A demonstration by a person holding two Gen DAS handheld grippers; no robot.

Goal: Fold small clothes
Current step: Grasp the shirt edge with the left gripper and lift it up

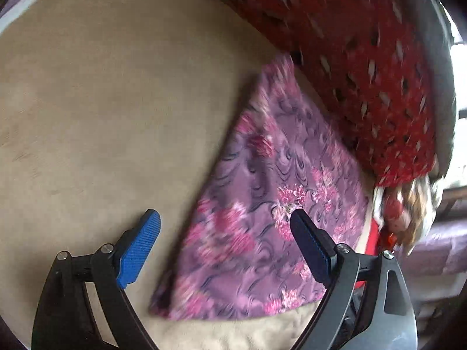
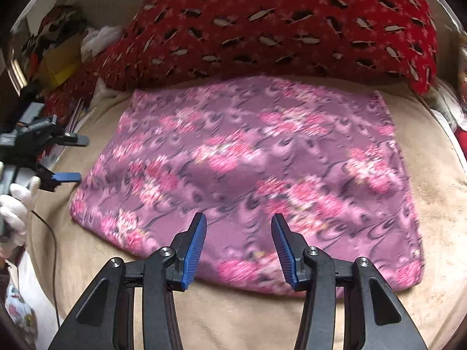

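A purple cloth with pink flowers [image 2: 248, 157] lies flat and folded on a beige blanket [image 2: 233, 315]. It also shows in the left wrist view [image 1: 262, 204]. My right gripper [image 2: 238, 221] is open and empty, held just above the cloth's near edge. My left gripper [image 1: 224, 215] is open and empty, with one finger over the cloth's left edge and the other over the blanket. In the right wrist view the left gripper [image 2: 74, 157] sits at the cloth's left side, held by a white-gloved hand [image 2: 14, 204].
A red patterned pillow [image 2: 277, 23] lies along the far edge of the cloth, also seen in the left wrist view [image 1: 364, 73]. Cluttered items [image 2: 58, 46] sit at the back left. A black cable [image 2: 52, 248] hangs below the gloved hand.
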